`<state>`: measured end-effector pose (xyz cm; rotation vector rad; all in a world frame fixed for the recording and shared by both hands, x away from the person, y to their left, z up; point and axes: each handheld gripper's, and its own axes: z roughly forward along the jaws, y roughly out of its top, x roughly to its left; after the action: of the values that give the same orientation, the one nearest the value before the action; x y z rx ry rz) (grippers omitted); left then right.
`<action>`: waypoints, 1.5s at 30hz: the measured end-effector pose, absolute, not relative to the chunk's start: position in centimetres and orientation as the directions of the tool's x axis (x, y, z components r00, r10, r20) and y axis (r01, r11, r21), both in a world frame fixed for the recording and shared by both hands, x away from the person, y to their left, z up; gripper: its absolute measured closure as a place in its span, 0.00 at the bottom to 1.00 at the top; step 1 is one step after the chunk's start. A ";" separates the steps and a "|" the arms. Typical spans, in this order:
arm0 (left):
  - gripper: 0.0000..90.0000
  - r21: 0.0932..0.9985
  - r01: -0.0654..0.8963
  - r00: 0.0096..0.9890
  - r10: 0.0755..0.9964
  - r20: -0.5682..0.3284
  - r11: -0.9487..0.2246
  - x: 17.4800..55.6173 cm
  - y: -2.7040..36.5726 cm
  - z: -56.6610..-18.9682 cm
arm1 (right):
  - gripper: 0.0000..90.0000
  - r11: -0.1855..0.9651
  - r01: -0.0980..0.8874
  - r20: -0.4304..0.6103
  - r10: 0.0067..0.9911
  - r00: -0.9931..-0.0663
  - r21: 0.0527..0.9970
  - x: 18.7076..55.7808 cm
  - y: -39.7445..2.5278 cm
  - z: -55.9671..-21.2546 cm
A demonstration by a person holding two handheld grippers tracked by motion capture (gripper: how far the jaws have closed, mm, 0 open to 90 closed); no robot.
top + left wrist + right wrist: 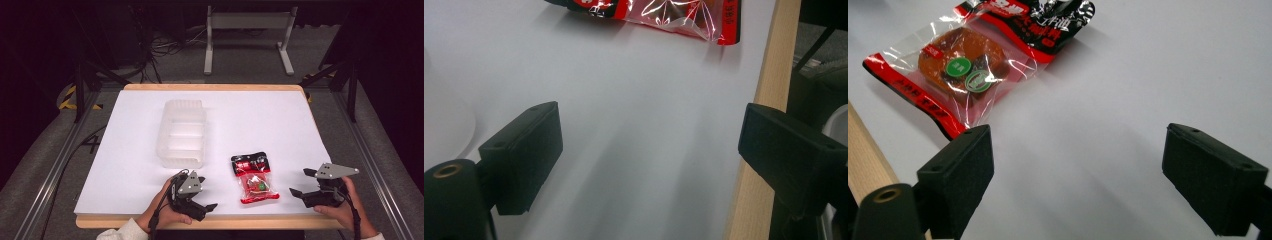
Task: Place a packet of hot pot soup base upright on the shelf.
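Observation:
A red and black snack packet [255, 178] with a clear window lies flat on the white table top [250, 120], near the front edge. Left of it a hand holds my left gripper [206, 192], jaws wide apart and pointing right toward the packet. In the left gripper view the packet [659, 12] lies beyond the open left gripper [654, 150], with nothing between the jaws. My right gripper [300, 182] stands open to the right of the packet and points left at it. In the right gripper view the packet [983, 55] lies just past the empty right gripper [1078, 175].
A clear plastic container [182, 132] with ribbed walls stands on the table behind my left gripper; its rounded edge [439, 115] shows in the left gripper view. The wooden table edge [200, 221] runs close under both hands. A metal frame [247, 37] stands on the floor beyond the table.

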<state>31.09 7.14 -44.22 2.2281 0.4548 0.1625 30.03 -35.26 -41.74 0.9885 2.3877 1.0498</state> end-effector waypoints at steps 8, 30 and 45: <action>0.13 0.754 0.284 0.929 0.363 -0.064 -0.593 31.0 6.7 -44.3 | 0.15 0.489 0.458 -0.027 0.705 -0.709 0.742 29.6 -35.5 -41.8; 0.12 0.682 0.372 0.917 0.363 -0.166 -0.629 34.6 0.0 -44.5 | 0.24 0.516 0.491 0.100 0.612 -0.784 0.702 34.9 -31.1 -42.4; 0.18 0.685 0.456 0.886 0.366 -0.286 -0.569 37.8 -2.0 -44.7 | 0.21 0.451 0.584 0.255 0.600 -0.759 0.675 39.2 -29.5 -43.8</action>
<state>37.77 -1.98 -44.70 2.2341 0.5874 -0.1414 39.21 -29.53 -43.80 1.0841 2.6586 1.2239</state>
